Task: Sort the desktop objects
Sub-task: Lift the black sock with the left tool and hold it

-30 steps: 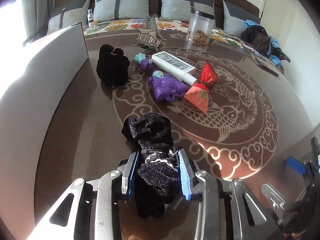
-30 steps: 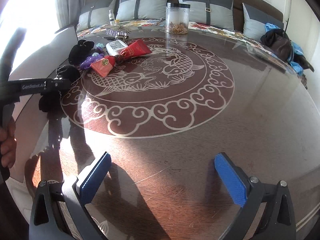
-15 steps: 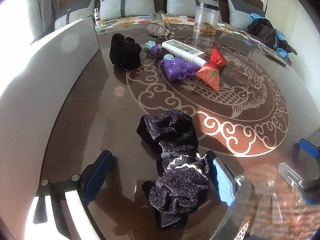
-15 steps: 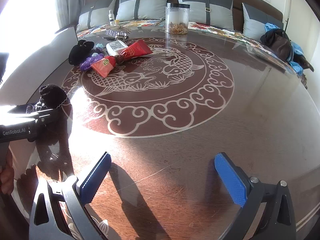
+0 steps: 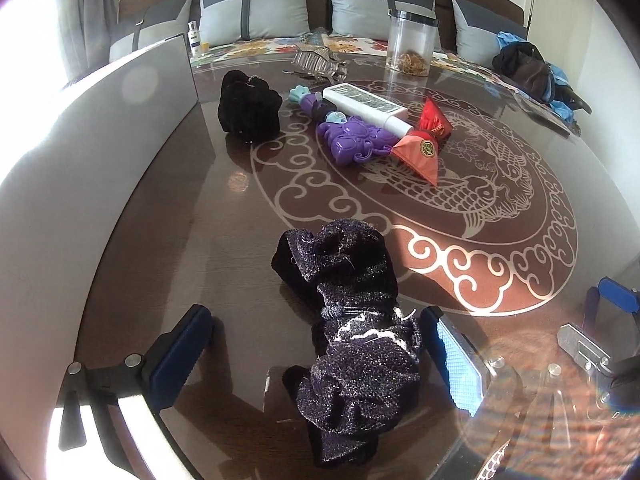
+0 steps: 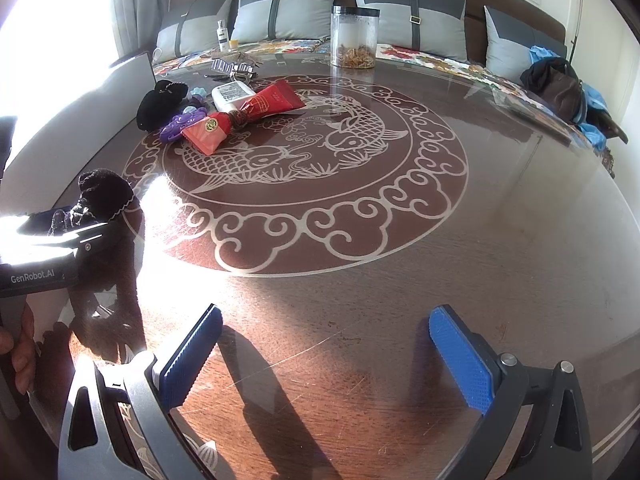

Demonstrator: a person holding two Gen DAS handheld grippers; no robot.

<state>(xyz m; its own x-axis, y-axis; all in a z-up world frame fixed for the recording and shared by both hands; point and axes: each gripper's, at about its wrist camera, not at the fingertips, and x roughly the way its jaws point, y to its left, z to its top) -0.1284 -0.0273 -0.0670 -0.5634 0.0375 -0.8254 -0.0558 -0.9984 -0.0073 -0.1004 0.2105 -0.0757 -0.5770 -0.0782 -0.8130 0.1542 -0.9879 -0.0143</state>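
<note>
The left gripper (image 5: 316, 364) has its jaws opening wide around a sparkly black scrunchie (image 5: 352, 344) lying loose on the table (image 5: 168, 240) near its left edge, where a grey board (image 5: 80, 152) walls that side. The right gripper (image 6: 326, 360) hangs wide open and empty over bare tabletop. Far left lie another black scrunchie (image 5: 249, 107), a purple toy (image 5: 354, 140), a white tube (image 5: 366, 104) and a red tube (image 5: 424, 142), with a jar (image 5: 412, 46) beyond.

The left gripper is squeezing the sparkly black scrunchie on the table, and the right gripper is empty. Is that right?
Not quite. The left gripper is not squeezing the sparkly black scrunchie: in the left wrist view its jaws are opening and stand wide, and the scrunchie lies loose on the table between them. The right gripper is empty, as you said.
</note>
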